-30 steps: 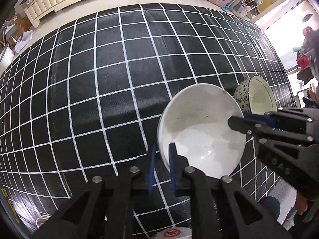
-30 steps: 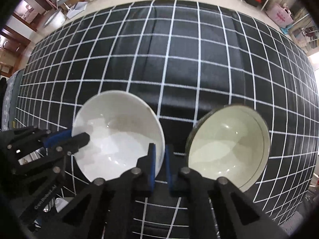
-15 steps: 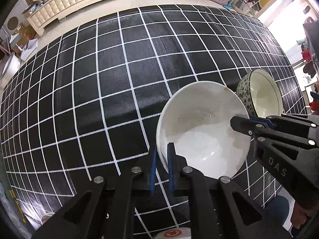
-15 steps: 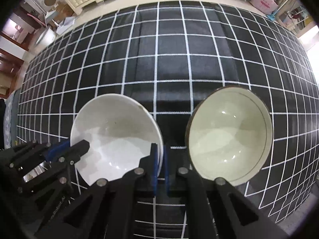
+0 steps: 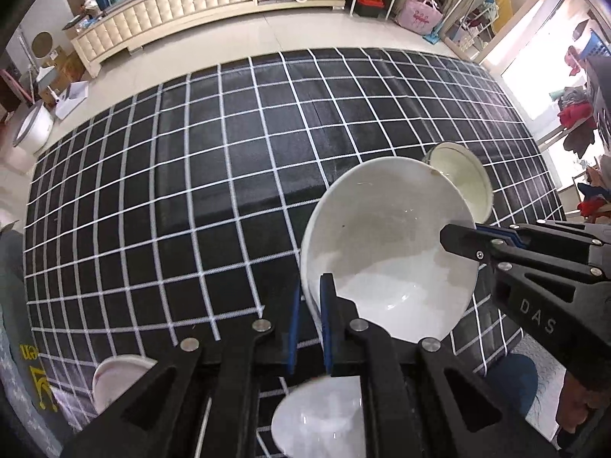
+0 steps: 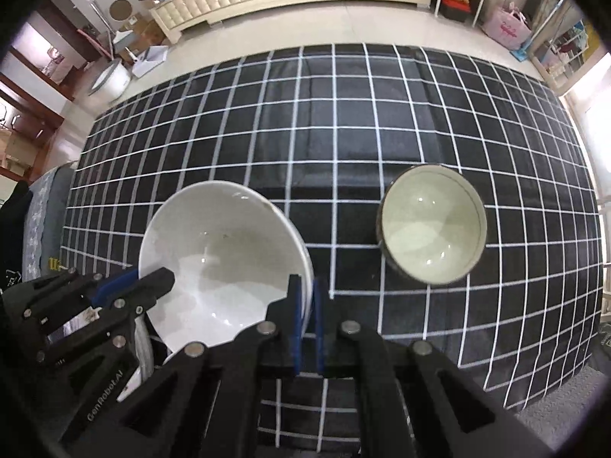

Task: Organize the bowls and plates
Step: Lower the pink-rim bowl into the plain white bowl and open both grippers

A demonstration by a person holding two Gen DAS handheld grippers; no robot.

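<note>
A large white bowl (image 5: 385,252) hangs tilted above the black checked tablecloth (image 5: 191,175), held by both grippers. My left gripper (image 5: 310,290) is shut on its near-left rim. In the same view my right gripper (image 5: 458,234) clamps the opposite rim. In the right wrist view my right gripper (image 6: 305,286) is shut on the white bowl's (image 6: 217,259) right rim, and my left gripper (image 6: 152,280) grips the left side. A smaller pale-green bowl with a patterned outside (image 6: 433,225) stands on the cloth to the right, also partly hidden behind the white bowl (image 5: 464,175).
Below the left gripper lie a white dish (image 5: 317,416) and a pinkish-rimmed dish (image 5: 112,378) near the table's front edge. Stacked plate rims (image 6: 143,343) show under the left gripper. Beyond the table are floor and a long cream cabinet (image 5: 172,19).
Both grippers have risen with the white bowl between them, so the table looks smaller and farther. The patterned bowl stays on the cloth. Dishes at the front edge have come into view.
</note>
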